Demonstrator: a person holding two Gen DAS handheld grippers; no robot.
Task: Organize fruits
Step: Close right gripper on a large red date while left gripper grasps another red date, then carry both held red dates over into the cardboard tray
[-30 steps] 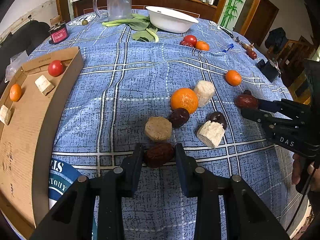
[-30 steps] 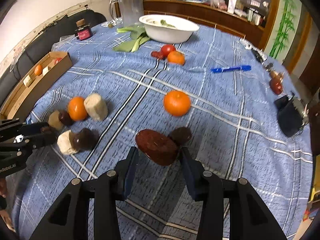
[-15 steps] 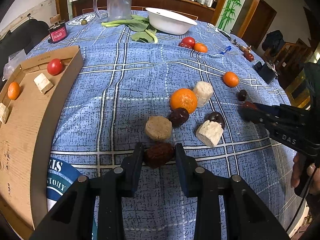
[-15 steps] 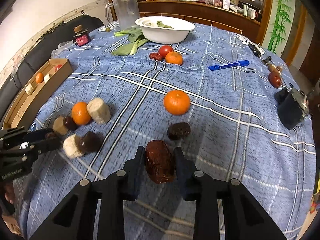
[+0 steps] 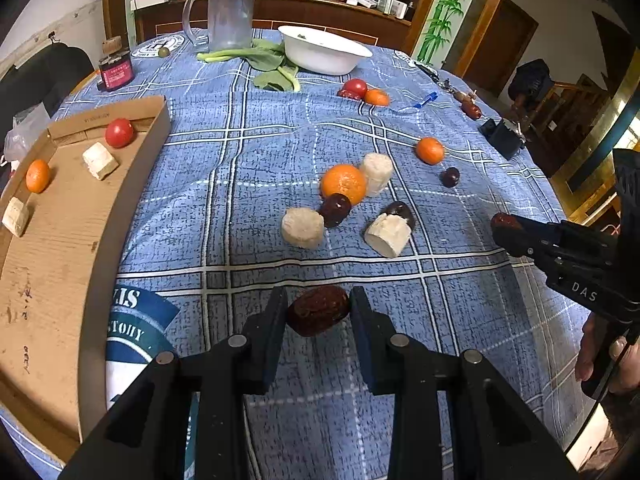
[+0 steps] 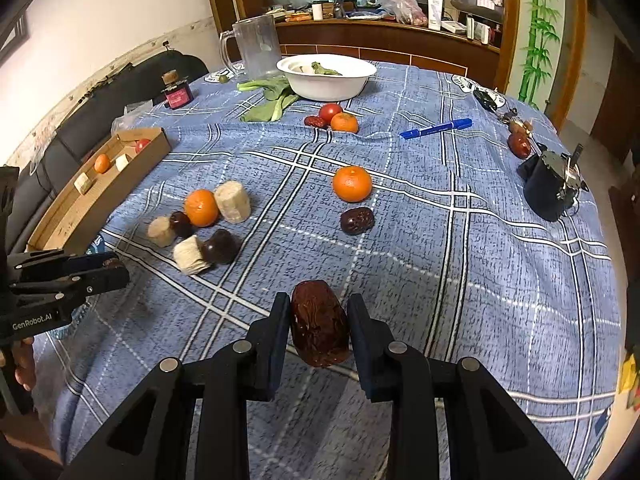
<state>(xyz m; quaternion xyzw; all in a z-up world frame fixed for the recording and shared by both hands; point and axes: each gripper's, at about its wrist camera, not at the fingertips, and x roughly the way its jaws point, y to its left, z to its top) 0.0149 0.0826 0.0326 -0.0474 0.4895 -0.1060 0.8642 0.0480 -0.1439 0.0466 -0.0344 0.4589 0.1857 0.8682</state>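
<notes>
**Both grippers loaded with dates, the cardboard tray not yet reached**

The left gripper (image 5: 318, 312) is clamped on a wrinkled red date (image 5: 319, 310), its two pads pressing the fruit from either side just above the blue checked tablecloth (image 5: 260, 152). The right gripper (image 6: 319, 322) likewise grips its own date (image 6: 320, 322), a longer, glossier one held lengthwise between the fingers; in the left wrist view that date shows as a dark red tip at the nose of the right tool, off to the right side of the table.

Beyond the left gripper lies a loose cluster: a large tangerine (image 5: 343, 184) touching a dark date (image 5: 335, 209), with three pale cut chunks, possibly sugarcane or banana, around them. A smaller tangerine (image 5: 430, 150) and another dark date (image 5: 449, 176) sit further right, apart from the cluster. To the left, the cardboard tray (image 5: 132, 200) already contains a tomato (image 5: 119, 132), a small tangerine and pale chunks. At the far end stand a white bowl (image 5: 324, 54), leafy greens and a clear jug.

The step in hand looks like the carry: both fruits are picked and lifted, neither is delivered. The next move probably calls for swinging each gripper left over the tray's raised wall, lowering inside it, and releasing without knocking what is already there. The right gripper has the longer path and must cross the left one's space.
</notes>
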